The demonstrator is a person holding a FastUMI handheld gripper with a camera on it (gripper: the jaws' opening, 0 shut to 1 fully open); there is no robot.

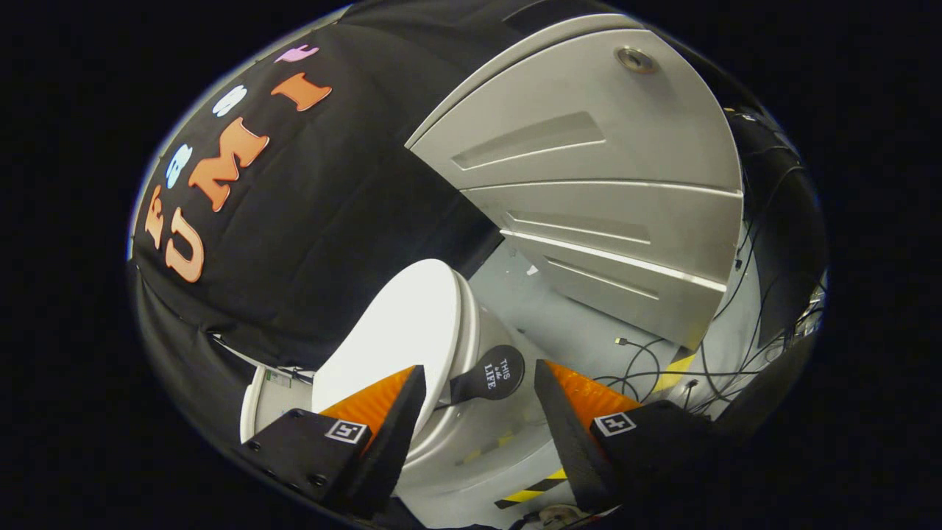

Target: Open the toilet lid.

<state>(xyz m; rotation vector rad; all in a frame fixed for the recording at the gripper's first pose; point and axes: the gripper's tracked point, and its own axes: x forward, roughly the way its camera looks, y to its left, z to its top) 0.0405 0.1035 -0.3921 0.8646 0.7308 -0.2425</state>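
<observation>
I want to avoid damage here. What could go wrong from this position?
The toilet lid stands raised, and the gripper is open with one of its jaws close to the lid's edge; letting go early may let it drop back. The round black handle sits between the jaws and could catch. Loose cables lie on the floor beyond.

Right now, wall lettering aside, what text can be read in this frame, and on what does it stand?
"THIS ... LIFE": on the black round handle by the toilet lid, between the open gripper's fingertips; small middle words unclear.
Sticker on the white box: too small to read.
Square markers on the gripper: patterns, no words.
</observation>
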